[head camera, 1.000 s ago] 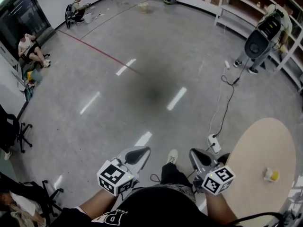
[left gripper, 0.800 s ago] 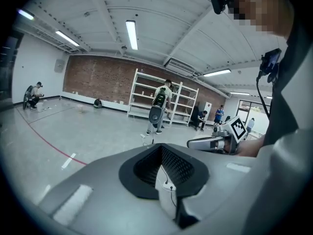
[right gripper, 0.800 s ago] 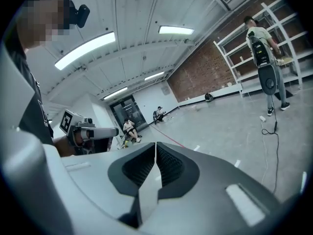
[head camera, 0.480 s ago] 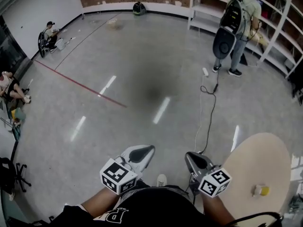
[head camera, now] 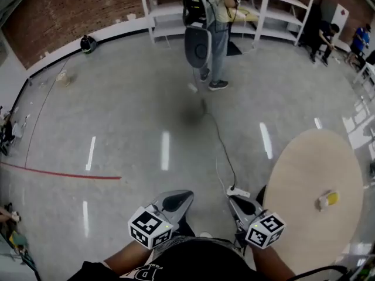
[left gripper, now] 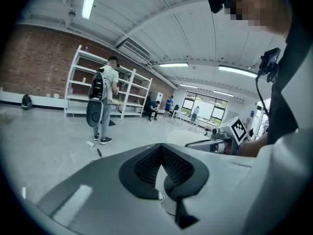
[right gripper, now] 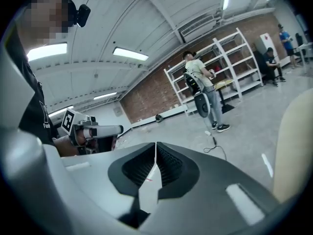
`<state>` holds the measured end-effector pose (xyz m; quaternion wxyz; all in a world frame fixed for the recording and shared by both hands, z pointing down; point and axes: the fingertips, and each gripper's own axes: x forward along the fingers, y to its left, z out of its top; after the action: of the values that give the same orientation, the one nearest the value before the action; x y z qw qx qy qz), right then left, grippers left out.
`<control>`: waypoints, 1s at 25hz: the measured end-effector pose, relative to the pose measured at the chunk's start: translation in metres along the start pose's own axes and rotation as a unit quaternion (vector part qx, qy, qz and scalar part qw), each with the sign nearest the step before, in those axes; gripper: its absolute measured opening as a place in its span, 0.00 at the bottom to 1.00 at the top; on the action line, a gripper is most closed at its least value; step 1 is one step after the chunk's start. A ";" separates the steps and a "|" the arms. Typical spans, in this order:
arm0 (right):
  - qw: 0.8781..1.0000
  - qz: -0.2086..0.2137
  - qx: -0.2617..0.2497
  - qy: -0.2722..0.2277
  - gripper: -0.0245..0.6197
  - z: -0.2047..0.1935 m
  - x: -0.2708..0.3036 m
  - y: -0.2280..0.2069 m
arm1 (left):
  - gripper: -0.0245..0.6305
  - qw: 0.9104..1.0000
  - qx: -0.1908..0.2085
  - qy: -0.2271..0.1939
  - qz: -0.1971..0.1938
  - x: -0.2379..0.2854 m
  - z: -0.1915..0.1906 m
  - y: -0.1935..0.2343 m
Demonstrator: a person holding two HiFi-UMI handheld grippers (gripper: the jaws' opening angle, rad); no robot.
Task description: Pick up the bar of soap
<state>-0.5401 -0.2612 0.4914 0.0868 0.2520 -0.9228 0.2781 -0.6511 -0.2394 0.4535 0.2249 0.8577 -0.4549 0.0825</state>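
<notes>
Both closed, empty: left tool [head camera: 177, 202], right tool [head camera: 239, 204], near, above grey polished floor [head camera: 146, 116]. Small yellow soap bar [head camera: 328, 199] on round beige tabletop [head camera: 302, 168], right, well apart from tools.

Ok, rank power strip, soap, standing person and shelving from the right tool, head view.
1. Power strip, on the floor just ahead of the right tool.
2. Bar of soap, on the table to its right.
3. Standing person, far ahead.
4. Shelving, behind that person.
</notes>
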 end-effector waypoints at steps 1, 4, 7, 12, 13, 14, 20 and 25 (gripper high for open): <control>1.000 -0.024 0.004 -0.013 0.06 0.012 0.007 -0.010 | 0.05 1.000 0.006 0.010 -0.022 0.015 0.007 0.013; 0.993 -0.098 0.031 -0.054 0.06 0.048 0.021 -0.036 | 0.05 0.995 0.030 0.029 -0.090 0.056 0.043 0.044; 0.981 -0.170 0.052 -0.080 0.06 0.072 0.028 -0.048 | 0.05 0.981 0.074 0.031 -0.178 0.083 0.086 0.061; 0.948 -0.281 0.081 -0.129 0.06 0.097 0.027 -0.064 | 0.05 0.958 0.114 0.073 -0.252 0.134 0.111 0.102; 0.941 -0.299 0.087 -0.133 0.06 0.096 0.021 -0.067 | 0.05 0.955 0.107 0.077 -0.265 0.145 0.114 0.102; 0.934 -0.319 0.092 -0.136 0.06 0.093 0.012 -0.071 | 0.05 0.952 0.099 0.079 -0.280 0.156 0.116 0.098; 0.878 -0.419 0.137 -0.185 0.06 0.081 -0.071 -0.104 | 0.05 0.916 0.117 0.123 -0.364 0.241 0.110 0.031; 0.823 -0.499 0.158 -0.222 0.06 0.051 -0.164 -0.152 | 0.05 0.872 0.153 0.107 -0.452 0.295 0.133 -0.080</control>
<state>-0.3226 -0.3306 0.4713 -0.0346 0.7434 -0.6086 0.2753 -0.4254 -0.4816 0.4130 0.1505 0.9794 0.0273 0.1315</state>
